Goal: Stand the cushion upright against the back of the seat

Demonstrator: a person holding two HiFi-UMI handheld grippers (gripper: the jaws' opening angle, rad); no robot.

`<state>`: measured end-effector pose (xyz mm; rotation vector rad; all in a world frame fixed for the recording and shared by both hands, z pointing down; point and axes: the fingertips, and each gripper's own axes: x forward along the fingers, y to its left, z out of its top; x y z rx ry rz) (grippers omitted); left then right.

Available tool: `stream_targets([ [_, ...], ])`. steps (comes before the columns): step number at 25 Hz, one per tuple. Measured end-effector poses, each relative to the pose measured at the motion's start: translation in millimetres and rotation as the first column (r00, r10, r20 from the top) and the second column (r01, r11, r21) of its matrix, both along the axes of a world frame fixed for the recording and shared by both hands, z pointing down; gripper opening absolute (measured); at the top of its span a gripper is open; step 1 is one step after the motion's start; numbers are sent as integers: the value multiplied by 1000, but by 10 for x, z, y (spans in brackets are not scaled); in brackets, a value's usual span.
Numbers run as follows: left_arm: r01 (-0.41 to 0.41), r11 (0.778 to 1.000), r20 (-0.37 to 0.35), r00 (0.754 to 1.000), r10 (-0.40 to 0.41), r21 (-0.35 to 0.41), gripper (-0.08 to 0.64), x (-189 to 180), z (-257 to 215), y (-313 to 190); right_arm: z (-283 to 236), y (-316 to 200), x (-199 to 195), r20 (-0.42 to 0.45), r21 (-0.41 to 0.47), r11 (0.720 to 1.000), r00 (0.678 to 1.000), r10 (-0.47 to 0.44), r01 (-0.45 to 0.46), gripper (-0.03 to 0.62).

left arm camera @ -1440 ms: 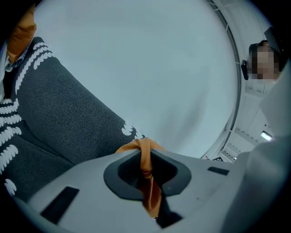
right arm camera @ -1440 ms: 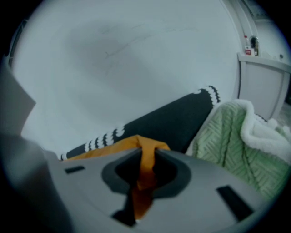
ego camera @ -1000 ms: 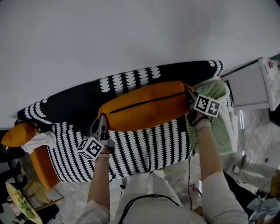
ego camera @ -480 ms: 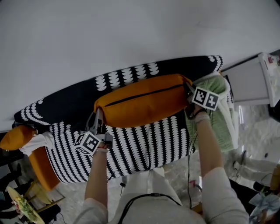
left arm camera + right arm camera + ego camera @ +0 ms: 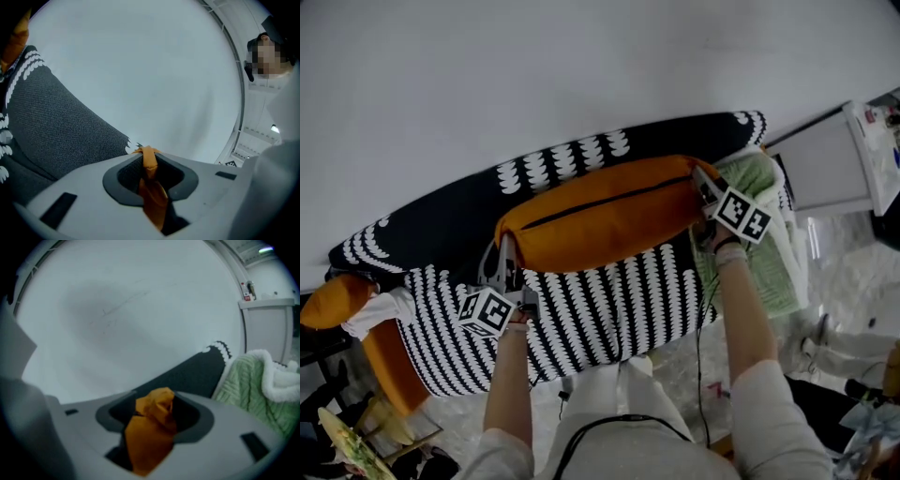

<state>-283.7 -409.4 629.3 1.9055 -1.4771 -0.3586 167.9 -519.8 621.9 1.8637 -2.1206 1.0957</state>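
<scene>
We see the long orange fabric cushion point(image 5: 600, 214) standing on its long edge on the black-and-white patterned seat point(image 5: 609, 305), leaning against its dark back, placed as it was a second ago. At the cushion's left end our left tongs point(image 5: 502, 258) pinch a thin fold while starting to open. At its right end our right tongs point(image 5: 705, 187) are opening, the bunched corner loose between them.

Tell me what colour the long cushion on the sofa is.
The cushion is orange, with a dark zip; head view shows it best.
</scene>
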Motion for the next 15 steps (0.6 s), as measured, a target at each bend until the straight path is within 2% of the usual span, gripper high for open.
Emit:
stream_targets([
  [4,20,1000,33,999,-21,22,100,-55,-78,37,-192,110,118,20,74,996,998,54,-55,244],
  [8,46,997,28,998,-48,64,103,-145,-222,89,-226,289,144,40,76,996,998,50,-53,244],
  [15,31,996,88,995,-39,88,103,-111,-395,237,-269,535,83,73,84,996,997,33,-39,244],
])
